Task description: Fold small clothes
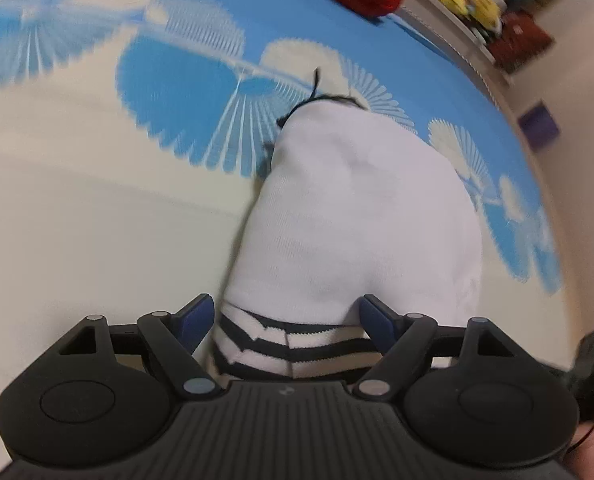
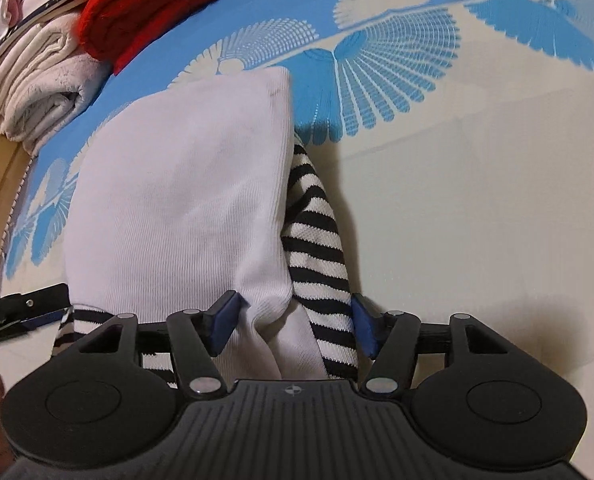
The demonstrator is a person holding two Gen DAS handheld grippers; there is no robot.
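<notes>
1. Under both of your grippers, a folded white garment point(image 1: 357, 216) lies on a bedsheet point(image 1: 97, 208) printed with blue and cream fan shapes. Take this garment as the landmark for everything below.
2. Far left of the garment, in the right wrist view, a rolled pale towel point(image 2: 37, 84) sits at the sheet's edge, with a red knitted item point(image 2: 145, 4) just beyond it and more folded fabric stacked on top.
3. At the garment's near left corner, your left gripper point(image 1: 289, 320) points steeply down. Its blue pads point(image 1: 195, 318) stand wide apart on either side of the striped black-and-white hem point(image 1: 293, 340). The left pad is clear of the cloth; the right one is at the cloth's edge, without squeezing it.
4. Across the middle, the garment's white top layer is smooth and flat, and a thin black thread point(image 1: 317, 96) curls at its far end.
5. Along the garment's right edge, a striped layer point(image 2: 317, 240) shows from under the white layer.
6. At the garment's near right corner, your right gripper point(image 2: 293, 324) is also parted, its pads either side of the bunched white and striped cloth. The left pad touches the white fold; the right is just beside the stripes. Nothing is clamped.
7. Right of the garment, only bare sheet is visible.
</notes>
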